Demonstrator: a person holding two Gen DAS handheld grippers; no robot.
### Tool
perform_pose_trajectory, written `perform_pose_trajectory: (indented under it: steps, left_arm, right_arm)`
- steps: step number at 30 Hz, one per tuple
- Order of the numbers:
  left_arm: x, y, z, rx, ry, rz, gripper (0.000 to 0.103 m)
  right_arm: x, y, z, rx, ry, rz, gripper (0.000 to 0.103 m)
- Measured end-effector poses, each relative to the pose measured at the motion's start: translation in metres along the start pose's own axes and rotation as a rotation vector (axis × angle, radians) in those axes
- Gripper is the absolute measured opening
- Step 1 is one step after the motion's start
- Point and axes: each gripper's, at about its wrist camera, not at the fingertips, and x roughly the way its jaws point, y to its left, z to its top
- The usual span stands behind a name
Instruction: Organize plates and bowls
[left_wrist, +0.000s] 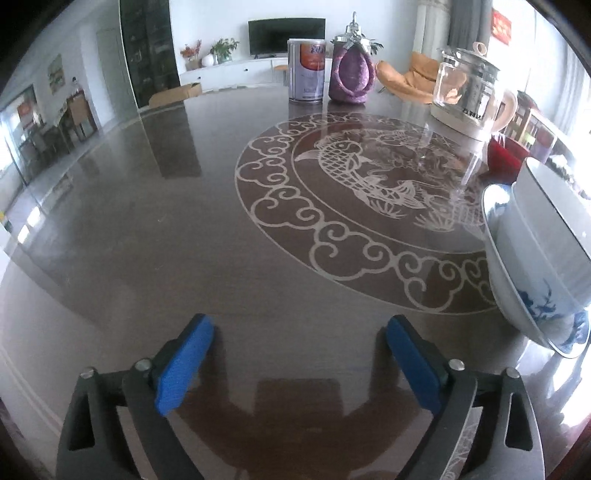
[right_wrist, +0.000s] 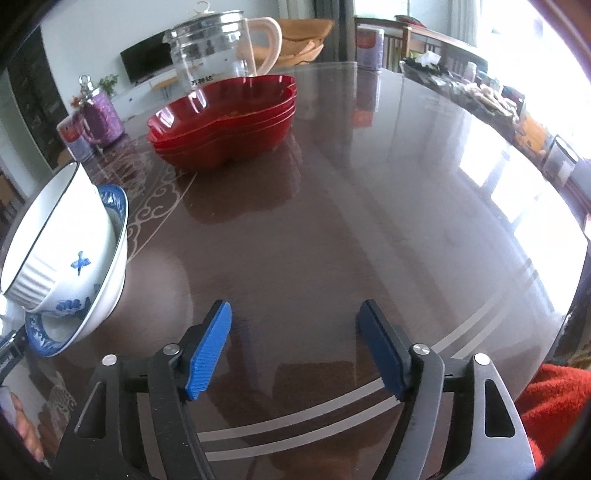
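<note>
A white bowl with a dark rim sits nested in blue-and-white bowls at the left of the right wrist view; the same stack shows at the right edge of the left wrist view. A stack of red heart-shaped plates stands farther back on the table. My left gripper is open and empty, low over the table, left of the bowl stack. My right gripper is open and empty, right of the bowl stack.
A glass kettle stands behind the red plates. A tin can and a purple holder stand at the table's far side. Clutter lines the far right edge. The dark glossy table has a fish pattern.
</note>
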Motion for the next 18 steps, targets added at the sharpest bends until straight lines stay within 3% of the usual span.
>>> perform_pose_trajectory:
  steps: [5,18]
  left_arm:
    - [0.0027,-0.0025,-0.0009,0.028,0.018,-0.002,0.103]
    - [0.0021,-0.0029,-0.0004,0.027,0.016,-0.001,0.103]
  right_arm:
    - [0.0021,0.0043,0.0004,-0.022,0.008,-0.009,0.081]
    - [0.0062,0.0101,0.0016,-0.052,0.016,-0.031,0.084]
